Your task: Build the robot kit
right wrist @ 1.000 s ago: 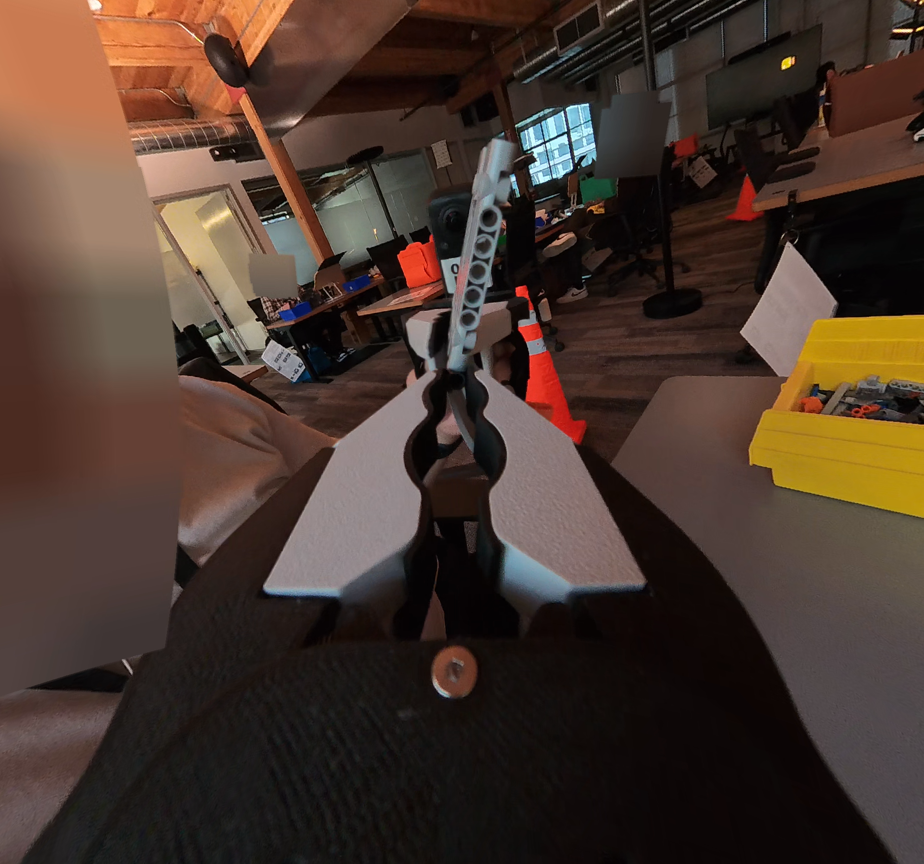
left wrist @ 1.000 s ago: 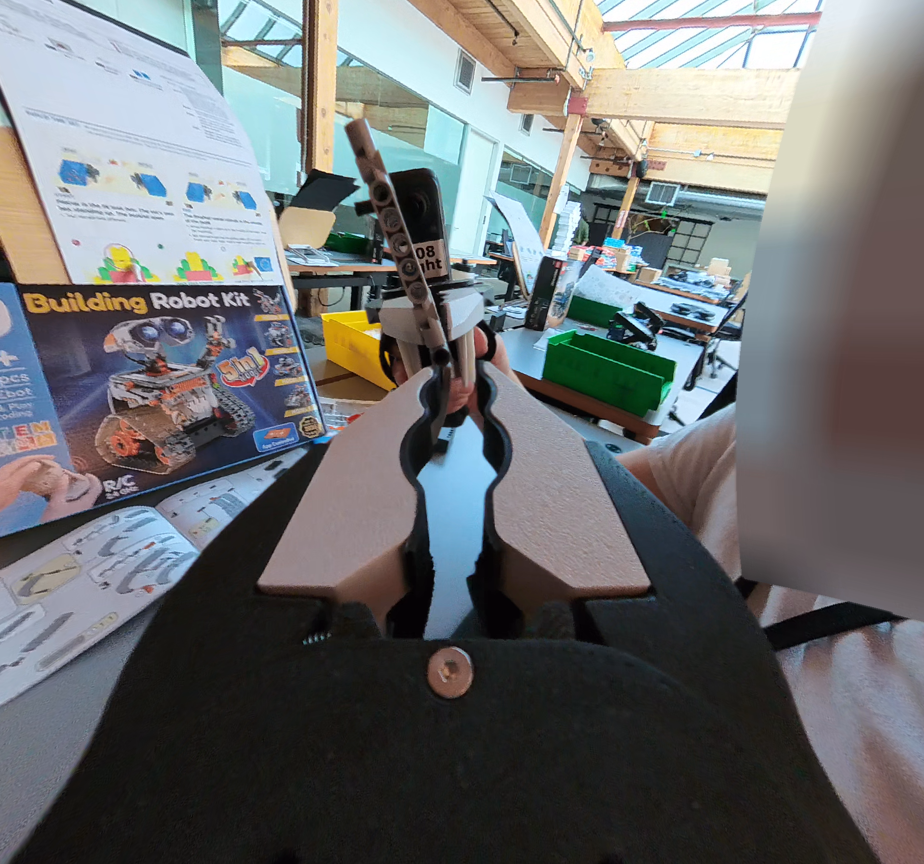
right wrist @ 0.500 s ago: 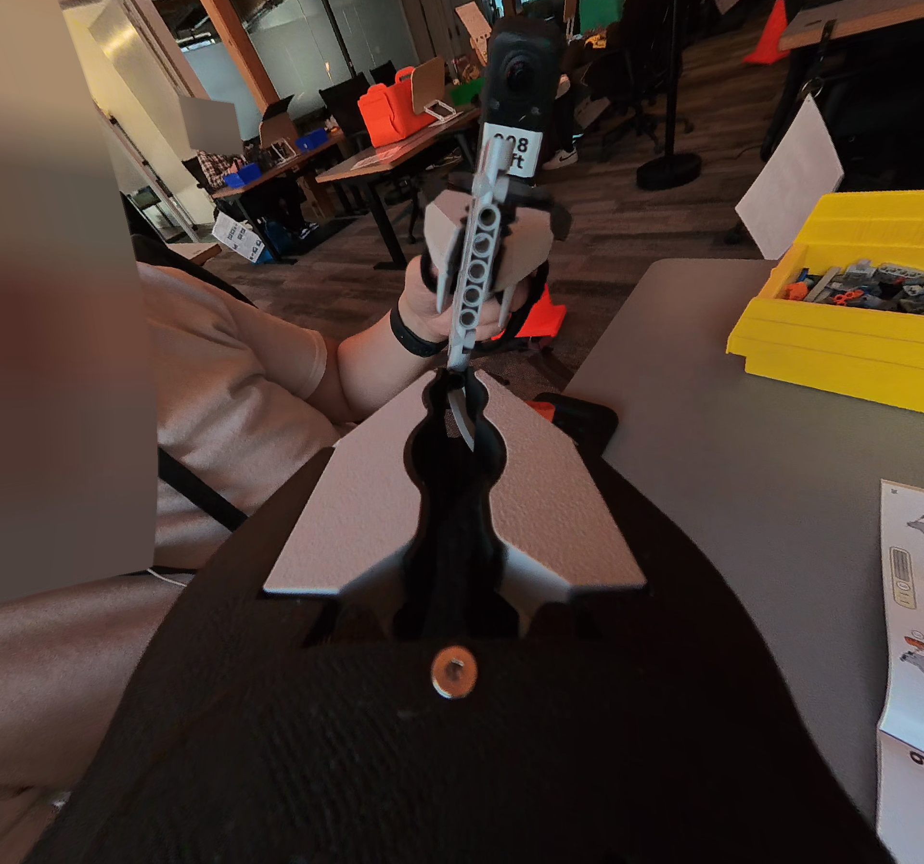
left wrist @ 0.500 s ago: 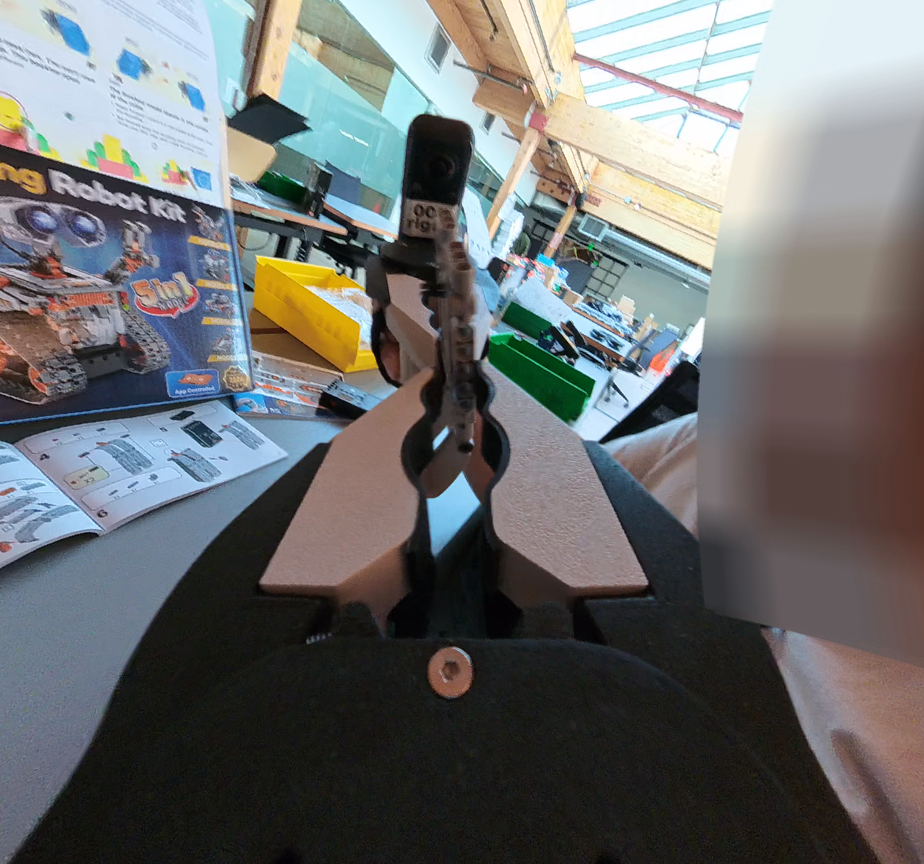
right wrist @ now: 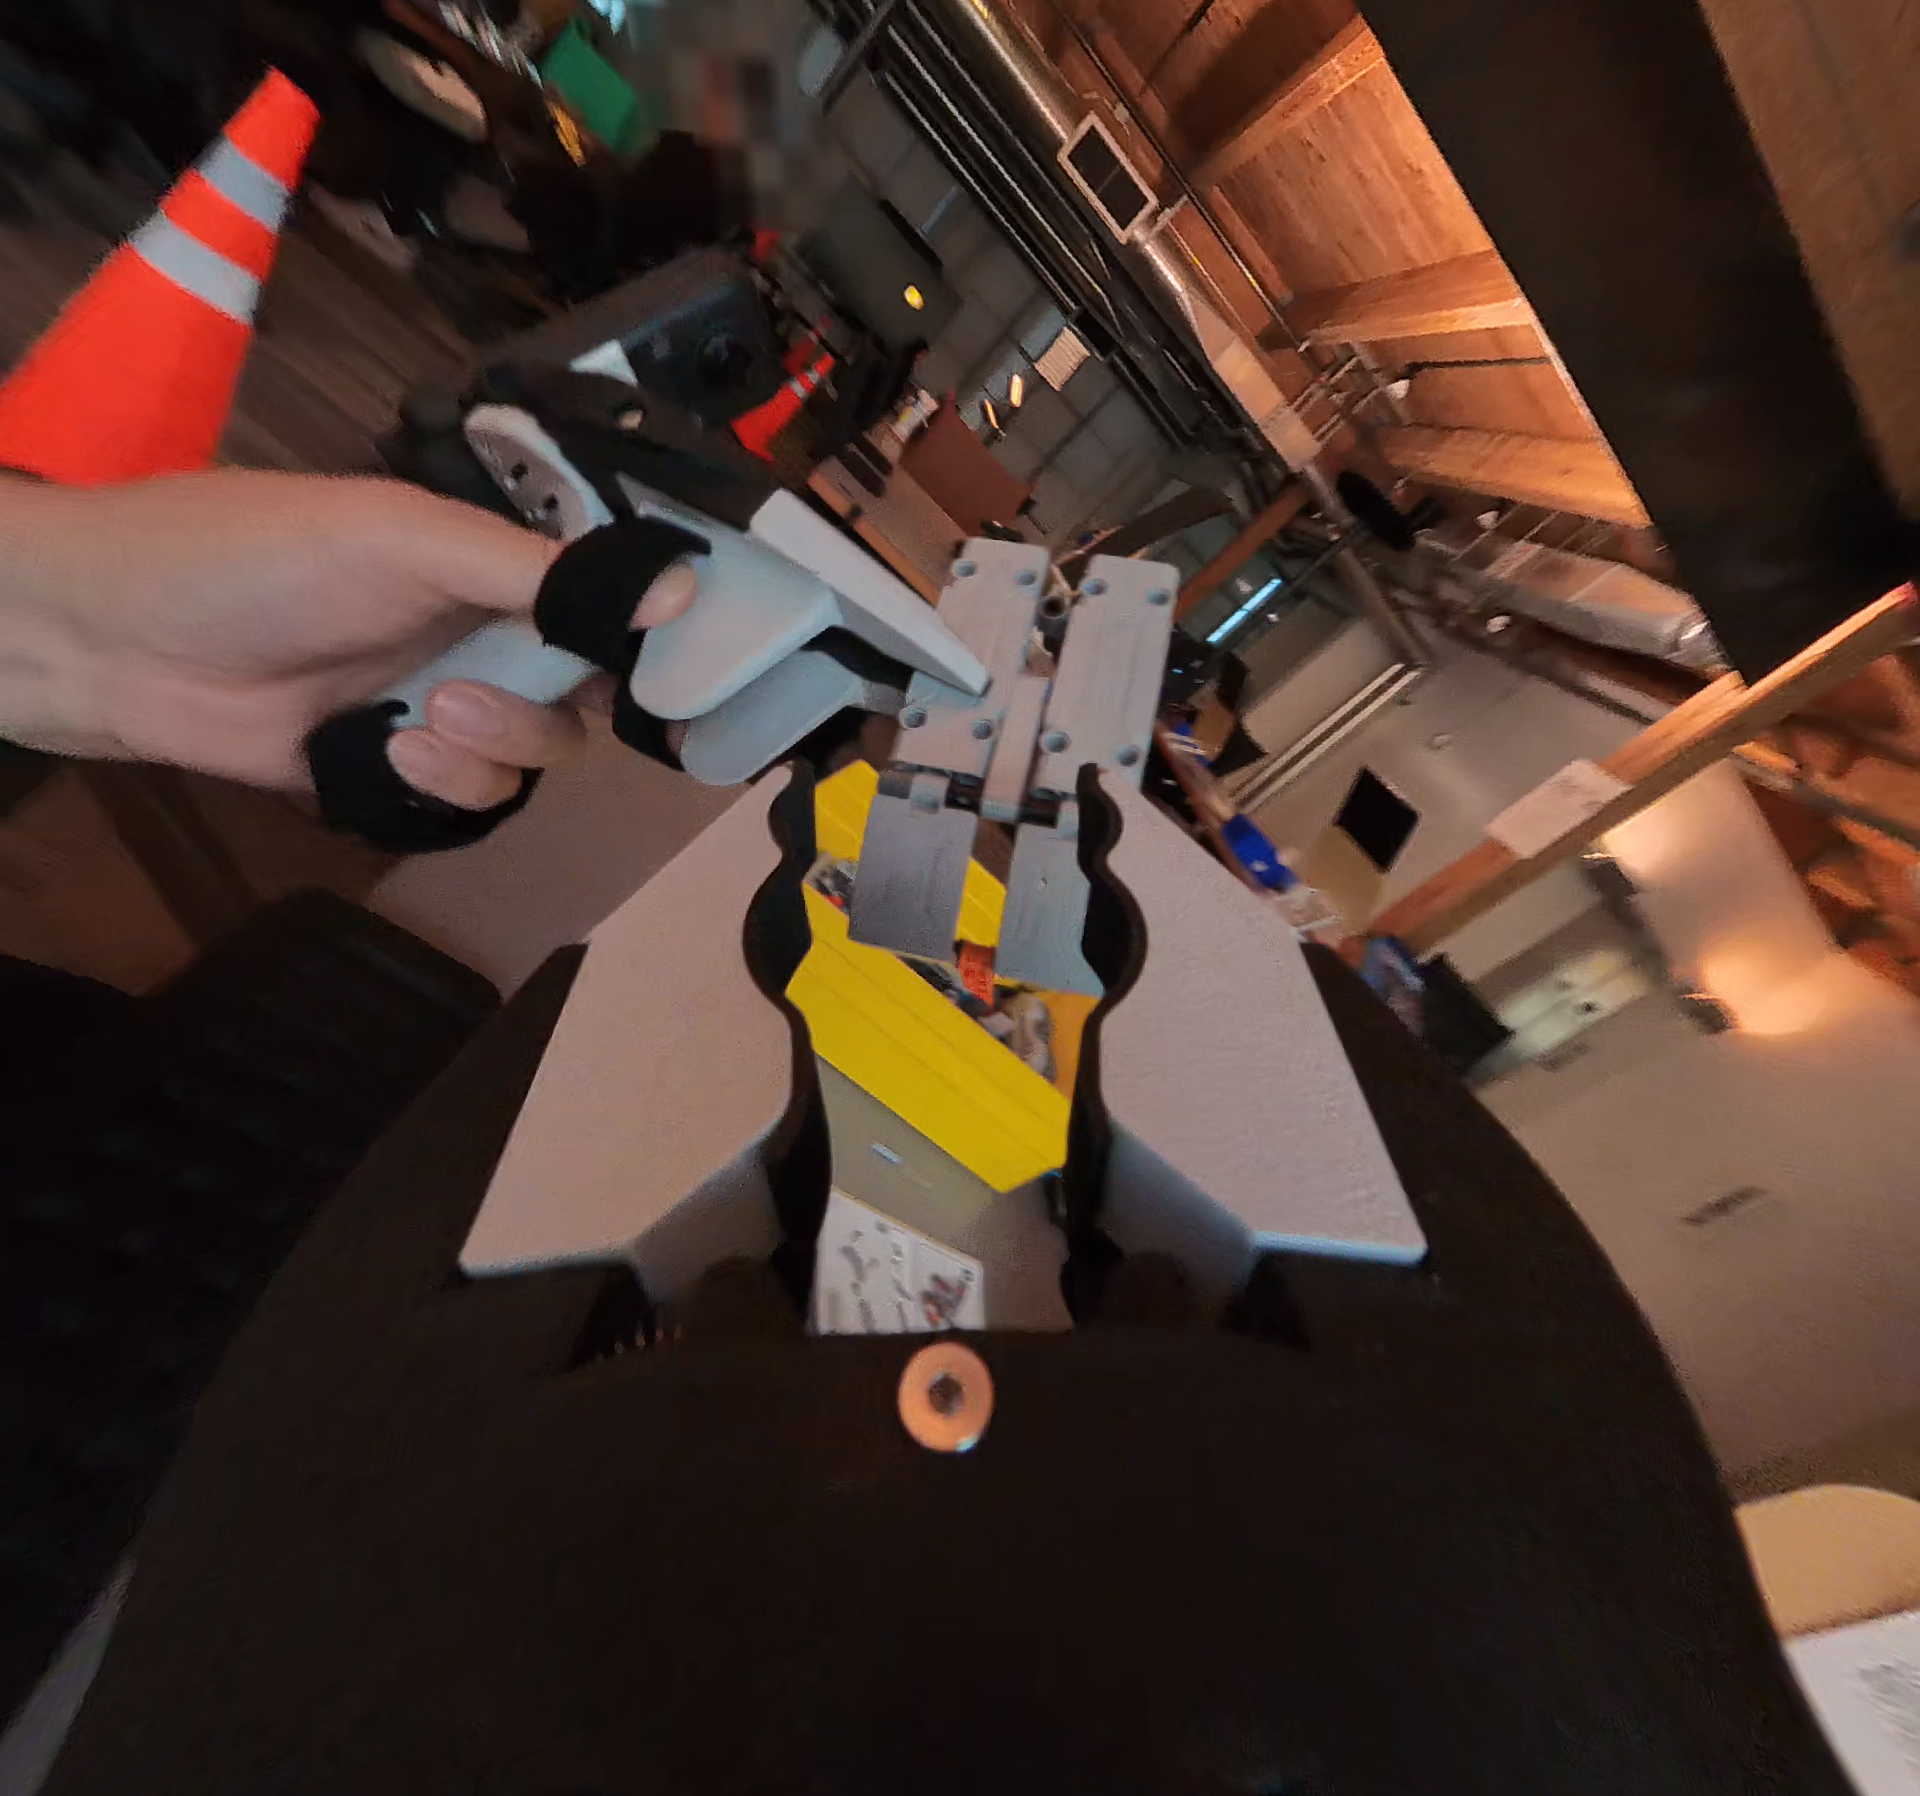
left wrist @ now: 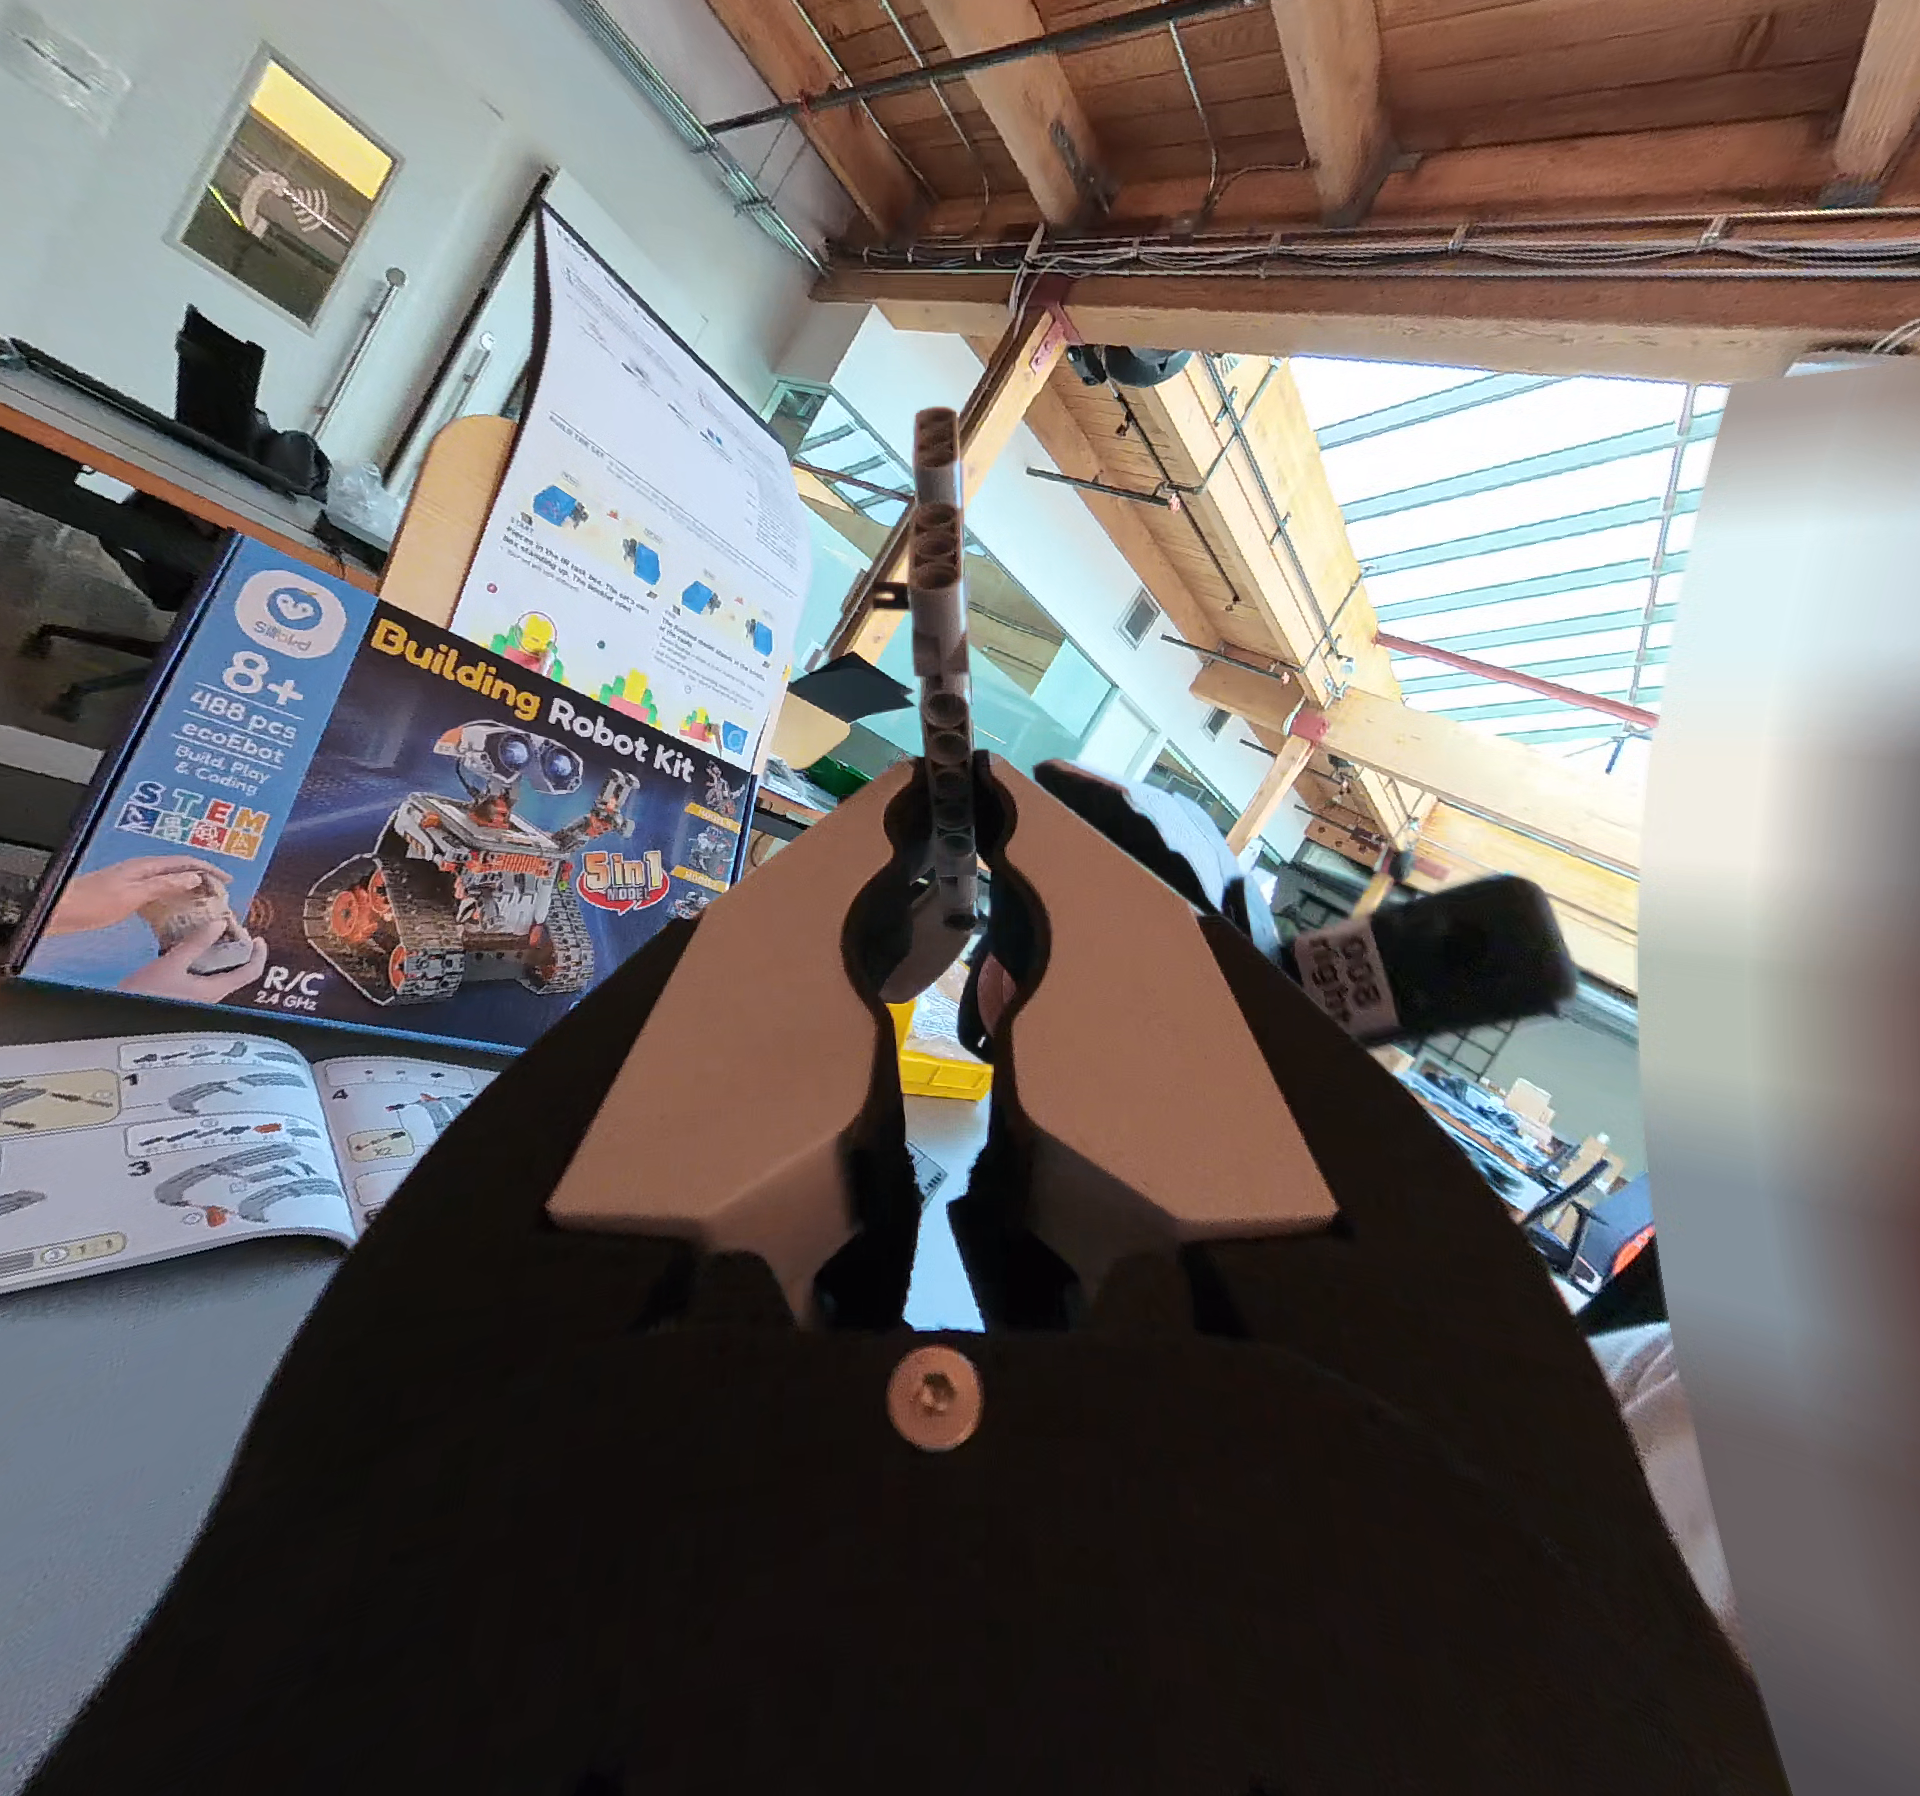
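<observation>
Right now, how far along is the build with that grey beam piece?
Done: several grey parts are joined into one grey assembly. In hand: left gripper is shut on it; right gripper is open around its near end. Left: loose parts lie in the yellow bin.

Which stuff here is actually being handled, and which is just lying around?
In hand:
- grey beam piece, clamped in the left gripper
- right gripper, open, tips close to the same piece; contact unclear

Lying about:
- kit box
- manual
- instruction sheet
- yellow bin
- cone
</observation>
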Available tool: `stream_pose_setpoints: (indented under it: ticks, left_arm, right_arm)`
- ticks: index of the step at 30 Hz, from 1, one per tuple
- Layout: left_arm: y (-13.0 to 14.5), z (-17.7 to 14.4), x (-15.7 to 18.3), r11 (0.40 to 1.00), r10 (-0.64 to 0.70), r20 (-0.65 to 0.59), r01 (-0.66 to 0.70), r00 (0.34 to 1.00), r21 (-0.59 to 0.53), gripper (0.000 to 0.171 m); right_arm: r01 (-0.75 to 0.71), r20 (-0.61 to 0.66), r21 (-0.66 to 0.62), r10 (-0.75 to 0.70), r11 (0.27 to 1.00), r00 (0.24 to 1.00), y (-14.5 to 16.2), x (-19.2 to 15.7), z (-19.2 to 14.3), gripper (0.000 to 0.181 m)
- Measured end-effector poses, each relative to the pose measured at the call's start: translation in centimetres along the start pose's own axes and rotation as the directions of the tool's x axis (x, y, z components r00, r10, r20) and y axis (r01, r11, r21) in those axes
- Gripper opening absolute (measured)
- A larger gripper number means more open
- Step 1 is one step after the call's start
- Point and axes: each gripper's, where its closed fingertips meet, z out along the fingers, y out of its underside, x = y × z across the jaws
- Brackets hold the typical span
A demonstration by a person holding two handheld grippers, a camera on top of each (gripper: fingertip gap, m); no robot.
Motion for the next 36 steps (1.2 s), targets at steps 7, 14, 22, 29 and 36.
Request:
stream_pose_setpoints:
  ticks: [7,14,22,29,36]
  left_arm:
    - [-0.2,0.4,1.5,0.997,0.058,0.014,-0.058,0.998,0.041,0.005]
    - [-0.5,0.6,2.6,0.994,0.097,0.010,-0.098,0.995,0.057,0.005]
    - [-0.6,0.7,2.8,0.994,0.090,-0.001,-0.090,0.996,0.068,0.005]
    - [-0.6,0.7,2.7,0.992,0.100,0.005,-0.100,0.995,0.079,0.005]
    - [-0.4,0.8,3.1,0.987,0.144,0.008,-0.144,0.990,0.070,0.004]
  right_arm:
    - [0.205,-0.153,-0.089,-0.217,0.975,0.964,0.3,-0.3,1.3,0.039]
    - [0.160,-0.191,-0.051,-0.167,0.986,0.967,-0.6,0.7,0.6,0.035]
    - [0.198,-0.222,-0.059,-0.206,0.978,0.953,-0.9,0.8,0.5,0.032]
    - [0.239,-0.251,-0.085,-0.253,0.967,0.934,-0.9,0.5,0.8,0.028]
    - [0.185,-0.234,-0.066,-0.196,0.980,0.952,-1.0,0.8,0.6,0.032]
